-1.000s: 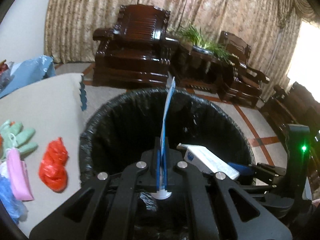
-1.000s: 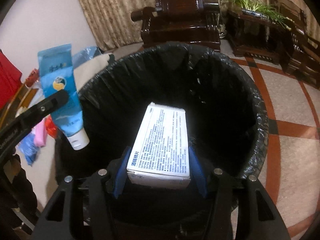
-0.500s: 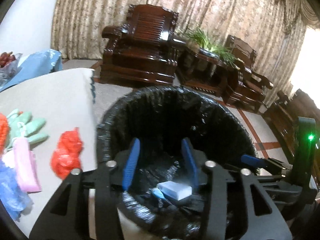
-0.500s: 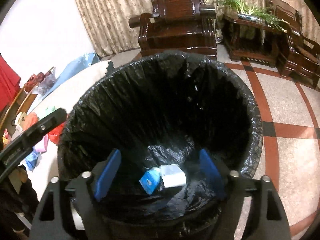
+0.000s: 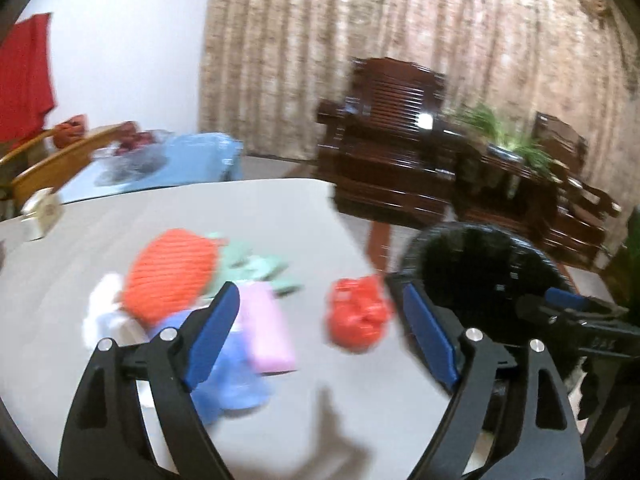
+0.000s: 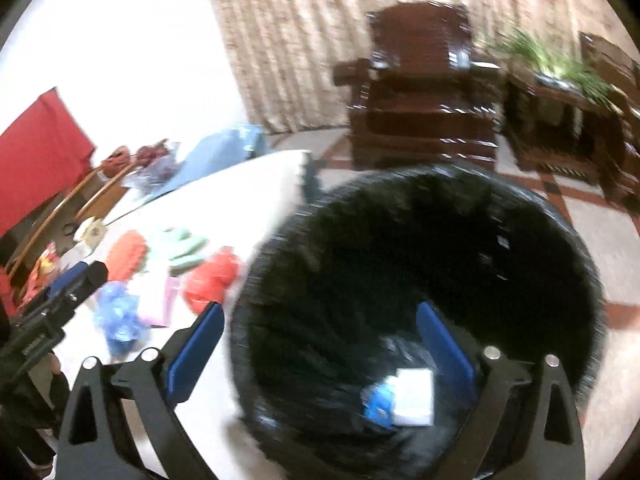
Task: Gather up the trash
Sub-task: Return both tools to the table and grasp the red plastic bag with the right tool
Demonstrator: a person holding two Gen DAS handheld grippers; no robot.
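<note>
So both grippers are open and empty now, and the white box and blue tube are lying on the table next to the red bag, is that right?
Not quite: the white box and blue tube lie at the bottom of the black-lined bin, as the right wrist view shows. The left gripper and right gripper are indeed open and empty.

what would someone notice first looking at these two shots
The big black-lined trash bin fills most of the right wrist view, with a white box and a blue tube lying at its bottom. On the pale table beside it sits a bright heap: an orange knitted thing, a crumpled red bag and a pink mask. Both the left gripper and right gripper are open and empty.
</note>
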